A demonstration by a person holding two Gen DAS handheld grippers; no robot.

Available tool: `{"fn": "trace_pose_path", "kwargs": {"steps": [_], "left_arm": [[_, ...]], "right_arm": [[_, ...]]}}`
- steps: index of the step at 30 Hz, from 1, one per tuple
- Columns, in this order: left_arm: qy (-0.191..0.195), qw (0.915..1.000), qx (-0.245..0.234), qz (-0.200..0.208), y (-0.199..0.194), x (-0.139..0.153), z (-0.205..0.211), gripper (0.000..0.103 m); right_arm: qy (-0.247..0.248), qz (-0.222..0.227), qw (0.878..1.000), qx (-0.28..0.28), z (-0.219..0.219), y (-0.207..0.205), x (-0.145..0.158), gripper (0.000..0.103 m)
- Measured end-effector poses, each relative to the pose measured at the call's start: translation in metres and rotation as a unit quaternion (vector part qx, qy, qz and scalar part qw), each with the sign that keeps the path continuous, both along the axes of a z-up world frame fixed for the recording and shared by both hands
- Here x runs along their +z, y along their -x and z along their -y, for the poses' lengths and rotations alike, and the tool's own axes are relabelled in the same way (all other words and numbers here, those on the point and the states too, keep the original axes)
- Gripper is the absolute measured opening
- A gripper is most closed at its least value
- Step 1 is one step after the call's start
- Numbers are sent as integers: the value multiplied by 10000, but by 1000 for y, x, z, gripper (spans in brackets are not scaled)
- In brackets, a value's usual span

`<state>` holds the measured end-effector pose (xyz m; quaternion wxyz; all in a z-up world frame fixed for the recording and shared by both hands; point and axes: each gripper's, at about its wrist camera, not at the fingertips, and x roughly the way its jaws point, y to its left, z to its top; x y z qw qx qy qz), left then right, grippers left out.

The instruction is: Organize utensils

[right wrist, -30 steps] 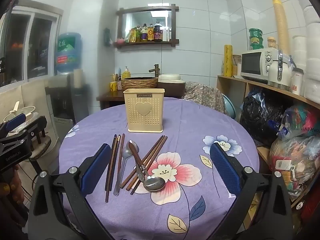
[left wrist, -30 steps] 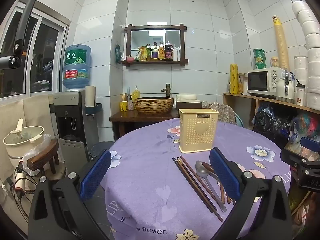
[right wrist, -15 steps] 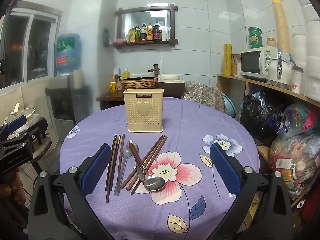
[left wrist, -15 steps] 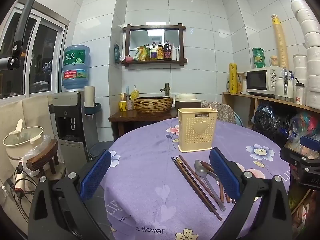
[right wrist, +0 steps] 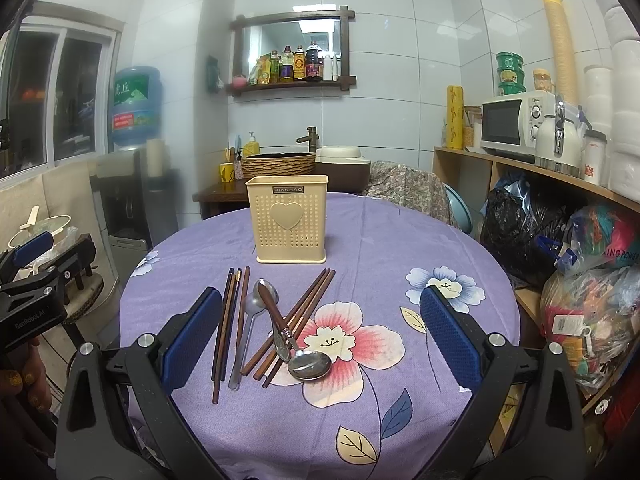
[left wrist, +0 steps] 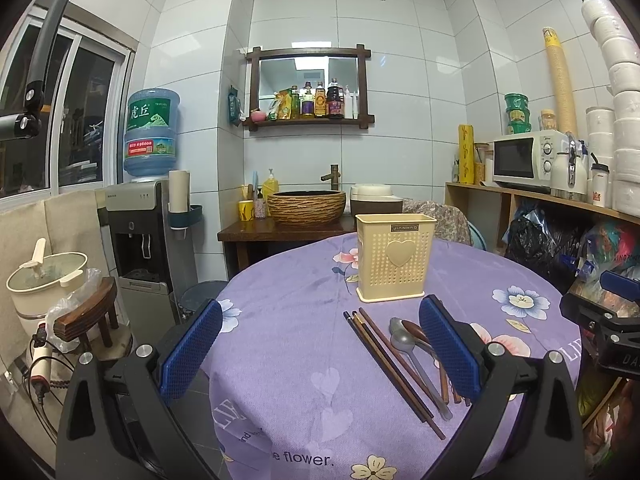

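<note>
A cream perforated utensil holder (right wrist: 286, 219) with a heart stands upright on the purple floral tablecloth (right wrist: 384, 240); it also shows in the left wrist view (left wrist: 394, 258). In front of it lie dark wooden chopsticks (right wrist: 226, 320), more chopsticks (right wrist: 298, 320), a grey metal spoon (right wrist: 250, 316) and a wood-handled spoon (right wrist: 280, 324). In the left wrist view the chopsticks (left wrist: 390, 364) and spoons (left wrist: 412, 344) lie beside my right finger. My right gripper (right wrist: 320, 336) is open and empty above the utensils. My left gripper (left wrist: 320, 350) is open and empty at the table's left edge.
A water dispenser (left wrist: 138, 216), a stool (left wrist: 94, 316) and a pot (left wrist: 46, 276) stand left of the table. A side table with a woven basin (left wrist: 306, 206) is behind. Shelves with a microwave (left wrist: 528, 160) and bags (right wrist: 592, 280) are on the right.
Both grippers have barely moved; the views shifted only slightly. Nothing on the table has changed.
</note>
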<state>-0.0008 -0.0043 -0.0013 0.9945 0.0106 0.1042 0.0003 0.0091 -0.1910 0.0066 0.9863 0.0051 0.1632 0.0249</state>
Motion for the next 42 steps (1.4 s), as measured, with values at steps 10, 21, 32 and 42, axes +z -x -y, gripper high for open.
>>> {"fn": "trace_pose_path", "kwargs": {"steps": [10, 21, 32, 42], "left_arm": [[-9, 10000, 13, -2, 0, -1, 1, 98], [-35, 10000, -10, -70, -1, -10, -1, 98], [-26, 9999, 91, -84, -1, -6, -5, 98], [-21, 9997, 128, -190, -4, -2, -9, 98]], "right_arm": [[-25, -32, 10000, 2, 0, -2, -5, 98], [-18, -81, 10000, 10, -1, -2, -8, 98], [37, -91, 9999, -25, -2, -6, -10, 98], [42, -147, 9999, 7, -3, -9, -8, 98]]}}
